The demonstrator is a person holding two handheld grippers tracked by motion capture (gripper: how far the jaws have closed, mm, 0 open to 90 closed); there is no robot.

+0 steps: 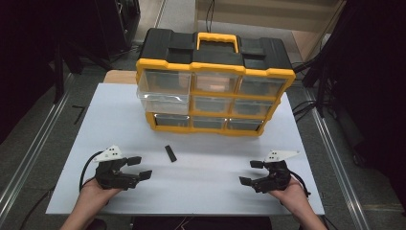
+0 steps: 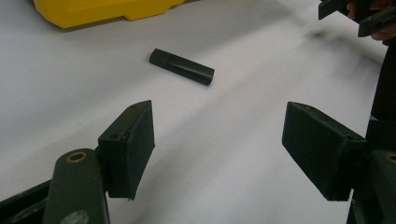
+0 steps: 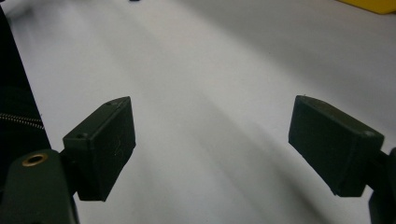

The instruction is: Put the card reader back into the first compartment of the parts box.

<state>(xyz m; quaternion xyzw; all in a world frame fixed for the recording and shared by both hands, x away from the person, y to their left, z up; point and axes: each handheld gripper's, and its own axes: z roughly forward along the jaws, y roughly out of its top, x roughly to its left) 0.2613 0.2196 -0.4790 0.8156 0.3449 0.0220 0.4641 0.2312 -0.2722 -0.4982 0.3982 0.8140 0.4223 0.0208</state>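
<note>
- Left gripper (image 1: 140, 167): held in the person's left hand (image 1: 98, 190) at the near left of the white table (image 1: 201, 191). Jaws stand wide apart with nothing between them; the left gripper view (image 2: 217, 140) confirms bare table surface in the gap.
- Right gripper (image 1: 251, 172): held in the right hand (image 1: 289, 191) at the near right, well apart from the left one. Jaws likewise spread, empty (image 3: 212, 144).
- Small black bar (image 1: 170, 153): lies flat on the table between the grippers and the organizer, nearer the left gripper, touching neither. In the left gripper view it sits ahead of the jaws (image 2: 182, 66), angled across the surface.
- Yellow-and-black drawer organizer (image 1: 215, 69): stands upright at the far side of the table, handle on top, three rows of clear drawers facing the person. The middle-left drawer (image 1: 163, 102) protrudes from its slot; the others sit flush.
</note>
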